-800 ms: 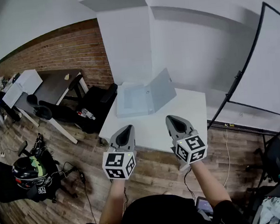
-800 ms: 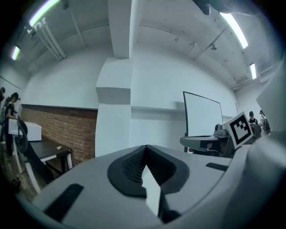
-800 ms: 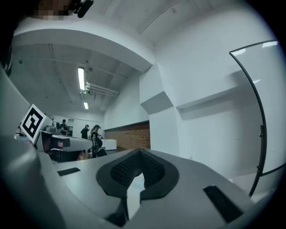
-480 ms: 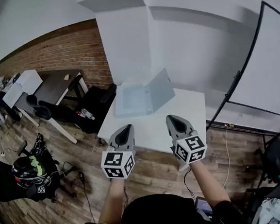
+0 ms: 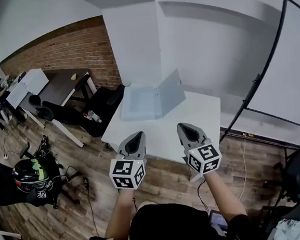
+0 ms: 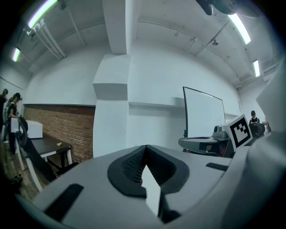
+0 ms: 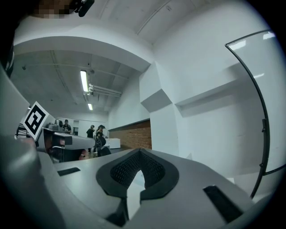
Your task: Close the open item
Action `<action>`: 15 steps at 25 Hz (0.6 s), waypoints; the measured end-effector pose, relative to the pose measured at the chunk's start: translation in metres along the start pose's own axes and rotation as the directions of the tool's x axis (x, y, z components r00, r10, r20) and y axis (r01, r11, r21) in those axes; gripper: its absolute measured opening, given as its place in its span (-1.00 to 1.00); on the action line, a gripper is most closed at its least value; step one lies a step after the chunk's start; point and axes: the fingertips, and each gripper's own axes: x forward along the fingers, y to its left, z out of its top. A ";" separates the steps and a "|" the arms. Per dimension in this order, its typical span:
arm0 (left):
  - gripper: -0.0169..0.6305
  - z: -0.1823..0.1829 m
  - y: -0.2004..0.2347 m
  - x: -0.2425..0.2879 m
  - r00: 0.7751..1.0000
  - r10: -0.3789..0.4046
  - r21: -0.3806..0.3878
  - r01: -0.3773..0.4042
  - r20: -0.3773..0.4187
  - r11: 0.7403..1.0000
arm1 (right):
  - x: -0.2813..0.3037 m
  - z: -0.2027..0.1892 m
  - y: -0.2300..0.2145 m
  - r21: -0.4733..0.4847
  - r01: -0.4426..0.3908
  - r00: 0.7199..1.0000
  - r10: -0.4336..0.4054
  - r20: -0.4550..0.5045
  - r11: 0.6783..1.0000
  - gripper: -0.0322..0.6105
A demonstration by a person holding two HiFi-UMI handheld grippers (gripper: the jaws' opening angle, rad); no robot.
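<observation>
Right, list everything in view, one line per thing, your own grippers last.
case: one, pale blue-grey, lid raised, on the far side of the table
table: one, white, centre
whiteboard: one, white with black frame, right
desk: one, dark, left, by the brick wall
helmet: one, black and green, on the wooden floor, left
left gripper: one, grey, jaws together, empty, over the table's near edge
right gripper: one, grey, jaws together, empty, beside the left one
</observation>
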 end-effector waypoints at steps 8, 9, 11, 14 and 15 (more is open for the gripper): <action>-0.91 -0.006 -0.005 0.011 1.000 0.014 0.000 -0.014 -0.014 1.000 | 0.004 -0.011 -0.009 0.023 -0.040 0.999 0.040 -0.001 0.999 -0.78; -0.91 -0.007 -0.004 0.013 1.000 0.016 -0.001 -0.016 -0.018 1.000 | 0.006 -0.012 -0.011 0.027 -0.040 0.999 0.040 -0.003 0.999 -0.78; -0.91 -0.010 -0.001 0.018 1.000 0.019 -0.010 -0.019 -0.024 1.000 | 0.012 -0.014 -0.013 0.031 -0.043 0.999 0.043 -0.010 0.999 -0.78; -0.91 -0.012 0.004 0.027 0.999 0.016 -0.018 -0.016 -0.029 1.000 | 0.020 -0.016 -0.015 0.023 -0.053 0.998 0.053 -0.022 0.998 -0.78; -0.91 -0.013 0.007 0.031 0.999 0.013 -0.017 -0.014 -0.030 1.000 | 0.024 -0.016 -0.016 0.023 -0.058 0.998 0.058 -0.023 0.998 -0.78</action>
